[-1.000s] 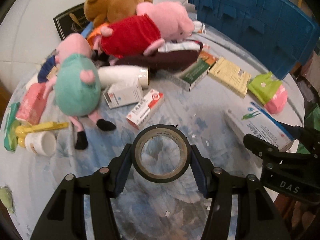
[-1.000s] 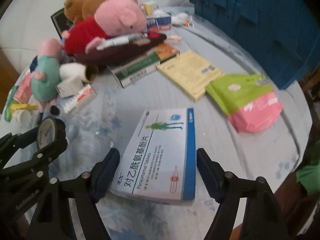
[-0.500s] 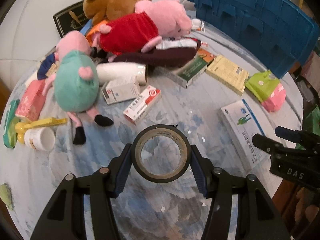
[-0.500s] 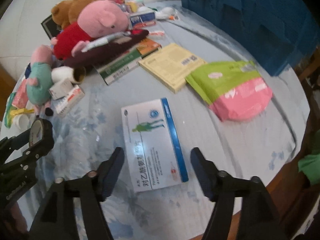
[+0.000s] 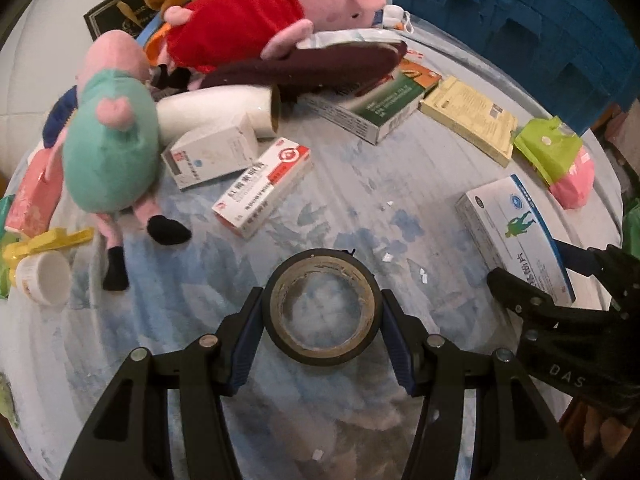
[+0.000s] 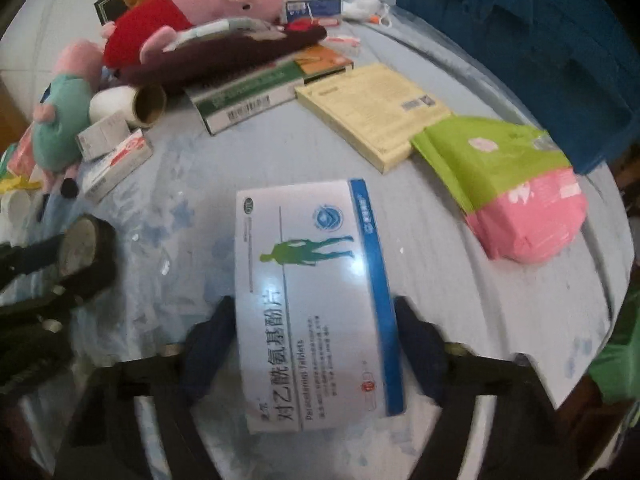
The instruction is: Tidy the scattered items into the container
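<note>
My left gripper (image 5: 322, 322) has the tape roll (image 5: 322, 307) clamped between its blue pads, low centre of the left view, jaws about half spread and both pads (image 5: 394, 344) touching the roll's black rim. My right gripper (image 6: 314, 344) straddles the white tablet box (image 6: 316, 300) at the bottom centre of the right view; its jaws are closing, the box lies between them, and I cannot tell whether the pads press on it yet. The blue crate (image 6: 520, 40), the container I am aiming for, fills the upper right of both views.

Risks as I judge them: the right pads sit near one end of the long box, so on lifting it may pivot and slip out. The roll is held only across its rim and could pop free if I tilt the left gripper. Both grippers are close together, and the left one crowds the left edge of the right view, so a careless swing toward the crate could knock them.

Hard to read: the right view is smeared, and the pads are dark blurs under the box edges. The crate's opening is cut off, so I cannot see what it holds. The plush pig (image 5: 276, 20) hides much of the pile at upper left.
</note>
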`<state>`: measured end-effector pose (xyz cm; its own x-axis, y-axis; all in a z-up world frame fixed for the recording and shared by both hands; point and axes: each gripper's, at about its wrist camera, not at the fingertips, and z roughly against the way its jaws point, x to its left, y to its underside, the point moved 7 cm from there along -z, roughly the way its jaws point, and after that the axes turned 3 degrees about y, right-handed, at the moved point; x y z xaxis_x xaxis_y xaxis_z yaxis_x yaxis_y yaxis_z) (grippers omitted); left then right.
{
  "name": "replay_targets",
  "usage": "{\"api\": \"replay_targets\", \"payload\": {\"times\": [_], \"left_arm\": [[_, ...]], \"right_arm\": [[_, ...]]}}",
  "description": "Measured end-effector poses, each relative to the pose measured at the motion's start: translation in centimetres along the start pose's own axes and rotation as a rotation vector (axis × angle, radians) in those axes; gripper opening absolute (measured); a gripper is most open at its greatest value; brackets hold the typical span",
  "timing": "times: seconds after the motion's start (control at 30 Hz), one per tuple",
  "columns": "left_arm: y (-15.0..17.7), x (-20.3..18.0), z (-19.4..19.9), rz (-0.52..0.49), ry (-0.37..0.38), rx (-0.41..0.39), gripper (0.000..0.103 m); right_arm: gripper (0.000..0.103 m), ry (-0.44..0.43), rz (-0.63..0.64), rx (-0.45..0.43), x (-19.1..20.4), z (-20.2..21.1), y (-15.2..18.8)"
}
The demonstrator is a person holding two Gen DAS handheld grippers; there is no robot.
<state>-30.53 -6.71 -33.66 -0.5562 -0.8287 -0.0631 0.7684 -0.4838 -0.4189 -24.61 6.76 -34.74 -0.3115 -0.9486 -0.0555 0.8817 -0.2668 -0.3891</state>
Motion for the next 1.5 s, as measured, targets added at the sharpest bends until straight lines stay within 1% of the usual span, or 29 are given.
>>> {"api": "replay_targets", "payload": {"times": [0.13, 0.2, 0.5, 0.67, 0.83, 1.17, 1.3, 1.5], "left_arm": [[-0.6, -0.7, 1.5, -0.015, 0.005, -0.03, 0.055], [-1.1, -0.7, 2.5, -0.011, 0.005, -0.051, 0.055], [-3.4, -0.6, 7.7, 0.006, -0.007, -0.152, 0.055], [-4.7, -0.5, 10.2, 0.026, -0.026, -0.195, 0.055], [-5.7, -0.8, 12.0, 0.055, -0.048, -0.231, 0.055], [-8.6, -1.6, 15.0, 0.157, -0.124, -0.302, 0.055], [-10.0, -1.4, 15.8, 0.164, -0.131, -0.326, 0.055], [-13.2, -2.3, 17.4, 0.141, -0.103, -0.396, 0.055]], "right_arm": [[0.074, -0.032, -0.01, 0.004, 0.0, 0.6, 0.2], [0.074, -0.035, -0.009, -0.012, -0.1, 1.5, 0.0], [0.074, -0.049, 0.018, -0.133, 0.3, 7.5, -3.1], [0.074, -0.058, 0.046, -0.192, 0.5, 10.6, -4.9], [0.074, -0.074, 0.077, -0.25, 0.3, 13.1, -6.8], [0.074, -0.136, 0.181, -0.345, -0.9, 16.5, -11.1], [0.074, -0.143, 0.189, -0.375, -1.5, 17.9, -12.5], [0.074, -0.118, 0.157, -0.43, -3.3, 20.0, -14.4]]}}
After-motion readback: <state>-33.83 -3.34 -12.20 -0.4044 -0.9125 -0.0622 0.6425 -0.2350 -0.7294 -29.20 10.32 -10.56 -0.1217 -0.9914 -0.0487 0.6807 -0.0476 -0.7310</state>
